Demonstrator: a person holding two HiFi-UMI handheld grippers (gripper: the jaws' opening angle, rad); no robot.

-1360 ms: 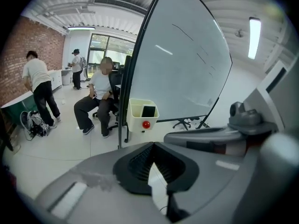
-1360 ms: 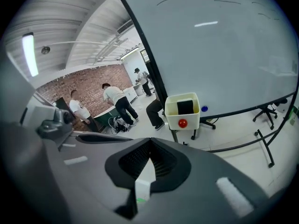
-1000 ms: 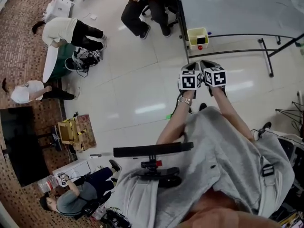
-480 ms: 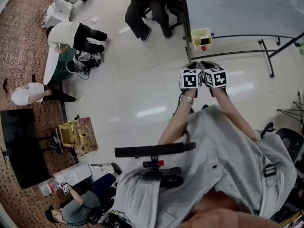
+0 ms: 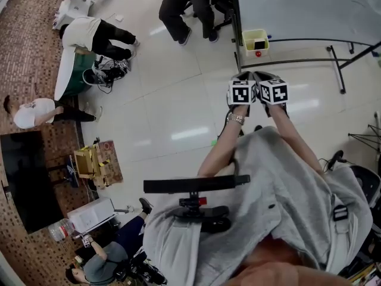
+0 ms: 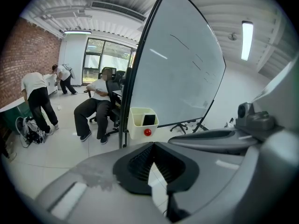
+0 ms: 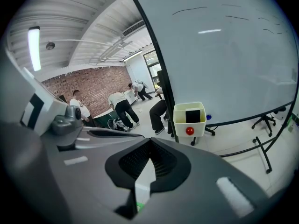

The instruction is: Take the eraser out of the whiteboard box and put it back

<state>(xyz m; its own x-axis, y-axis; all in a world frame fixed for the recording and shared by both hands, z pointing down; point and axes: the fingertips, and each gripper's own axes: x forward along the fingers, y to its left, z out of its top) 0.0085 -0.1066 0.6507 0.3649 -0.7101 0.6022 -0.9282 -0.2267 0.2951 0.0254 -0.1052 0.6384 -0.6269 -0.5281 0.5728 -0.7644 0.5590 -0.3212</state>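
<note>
The whiteboard (image 5: pixel 309 8) is the biggest thing here, one board on a dark wheeled frame standing on the pale tiled floor (image 5: pixel 178 106). A few faint pen strokes cross it, too thin to read as words. I count five other people around the room: one seated (image 5: pixel 187 5) just left of the board, one in a white shirt bent over (image 5: pixel 89 34), one partly cut off at the top edge, one by the brick-patterned strip at the left edge of the floor, and one near the bottom left corner.

The person with the tools wears a grey top and stretches both arms forward, forearms side by side, with a watch (image 5: pixel 235 119) on the left wrist. Both tools slope down and forward towards the board's lower left corner, their two marker cubes just beside each other, each showing a black-and-white square pattern and no letters.

The left claw (image 6: pixel 153 149) has its ribbed pads drawn together with nothing gripped. The right claw (image 7: pixel 150 146) is likewise closed and empty.

One whiteboard box (image 7: pixel 180 125), cream-coloured and open-topped, hangs on the frame post at the board's lower left corner, well apart from both claws. One black eraser (image 7: pixel 192 116) stands inside it. One small red round knob (image 7: pixel 189 130) sits on the box's front wall.
</note>
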